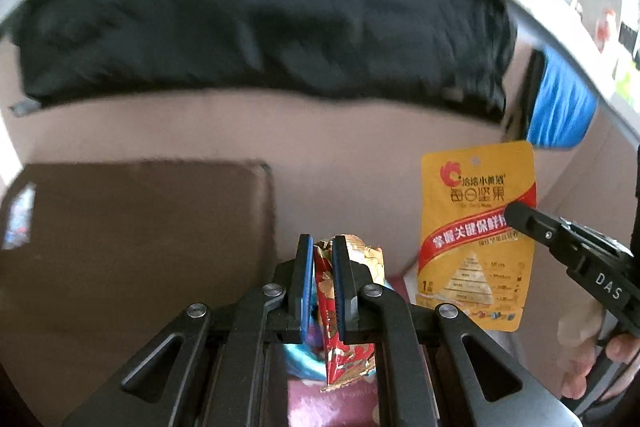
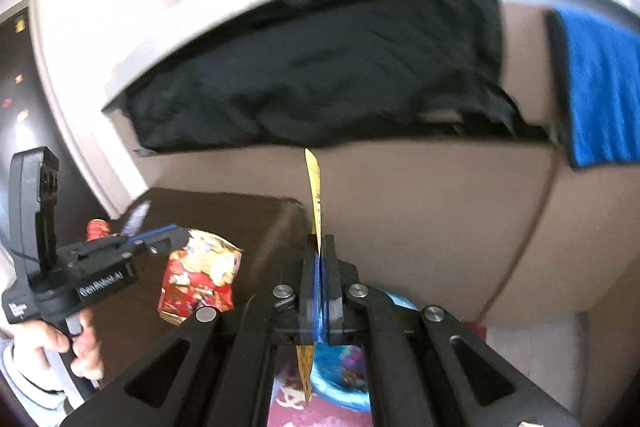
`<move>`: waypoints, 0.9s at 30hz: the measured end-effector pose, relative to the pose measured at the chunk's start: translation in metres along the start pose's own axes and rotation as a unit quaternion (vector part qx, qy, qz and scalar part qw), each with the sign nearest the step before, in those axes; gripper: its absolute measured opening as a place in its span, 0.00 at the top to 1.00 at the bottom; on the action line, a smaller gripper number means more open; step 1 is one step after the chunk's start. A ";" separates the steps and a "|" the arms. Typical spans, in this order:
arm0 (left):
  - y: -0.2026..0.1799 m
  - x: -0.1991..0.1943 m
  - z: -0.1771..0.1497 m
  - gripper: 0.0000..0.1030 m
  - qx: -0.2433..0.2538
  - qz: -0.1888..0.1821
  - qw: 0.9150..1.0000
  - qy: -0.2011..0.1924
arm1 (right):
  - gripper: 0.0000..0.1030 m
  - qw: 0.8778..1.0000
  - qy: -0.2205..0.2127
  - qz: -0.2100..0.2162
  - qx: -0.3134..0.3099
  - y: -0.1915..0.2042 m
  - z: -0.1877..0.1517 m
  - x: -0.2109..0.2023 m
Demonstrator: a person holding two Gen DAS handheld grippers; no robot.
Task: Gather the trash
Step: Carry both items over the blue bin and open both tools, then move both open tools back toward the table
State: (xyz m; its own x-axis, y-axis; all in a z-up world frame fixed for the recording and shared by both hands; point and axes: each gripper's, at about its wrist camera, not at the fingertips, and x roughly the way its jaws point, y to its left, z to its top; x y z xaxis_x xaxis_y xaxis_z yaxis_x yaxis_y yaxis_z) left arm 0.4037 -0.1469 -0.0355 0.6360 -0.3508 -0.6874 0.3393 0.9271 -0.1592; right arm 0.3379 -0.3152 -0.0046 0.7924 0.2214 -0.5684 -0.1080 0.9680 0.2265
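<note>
Glossy crinkled foil wrapper (image 1: pixel 344 307); smooth, shiny plastic yellow pouch (image 1: pixel 476 227); matt black cloth (image 1: pixel 260 27) above both; beside it, a nubby blue towel (image 2: pixel 600 87).

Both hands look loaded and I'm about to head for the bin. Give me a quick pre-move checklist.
1. Left gripper shut on red wrapper: ok.
2. Right gripper shut on yellow pouch: ok.
3. Wrapper hold secure: ok, well between the pads.
4. Pouch hold secure: cannot tell, gripped near one edge.
5. Grippers apart from each other: ok.
6. Bin in sight: not ok, neither view shows one.
</note>
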 end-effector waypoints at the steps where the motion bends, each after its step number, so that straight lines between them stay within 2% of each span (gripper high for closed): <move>1: -0.005 0.013 -0.003 0.91 0.004 0.000 1.000 0.010 | 0.99 1.000 0.006 -0.003 0.005 -0.009 -0.004 0.004; 6: -0.021 0.081 -0.021 0.91 0.022 0.008 0.997 0.070 | 0.99 0.998 0.050 -0.021 0.037 -0.053 -0.038 0.045; 8: -0.023 0.102 -0.030 0.91 0.026 0.010 0.996 0.090 | 0.99 0.996 0.066 -0.015 0.052 -0.065 -0.051 0.062; 14: -0.012 0.145 -0.042 0.91 0.010 0.008 0.991 0.134 | 0.99 0.992 0.112 -0.015 0.063 -0.083 -0.084 0.114; 17: -0.006 0.156 -0.047 0.89 -0.003 -0.005 0.988 0.154 | 0.95 0.989 0.126 -0.001 0.072 -0.085 -0.093 0.131; 19: -0.005 0.160 -0.050 0.88 -0.005 0.000 0.988 0.156 | 0.94 0.987 0.134 0.006 0.085 -0.089 -0.097 0.136; 23: -0.007 0.163 -0.051 0.73 -0.012 0.001 0.988 0.156 | 0.91 0.985 0.143 0.011 0.094 -0.093 -0.100 0.141; 27: -0.006 0.160 -0.048 0.73 -0.024 -0.005 0.988 0.156 | 0.81 0.985 0.148 0.010 0.086 -0.091 -0.099 0.137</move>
State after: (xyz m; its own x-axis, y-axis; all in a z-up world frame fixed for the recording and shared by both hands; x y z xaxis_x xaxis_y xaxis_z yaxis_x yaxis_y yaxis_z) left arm 0.4704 -0.2022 -0.1781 0.3864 -0.3090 -0.8690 0.3067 0.9317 -0.1949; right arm 0.3966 -0.3614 -0.1810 0.5781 0.2904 -0.7625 0.0011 0.9342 0.3566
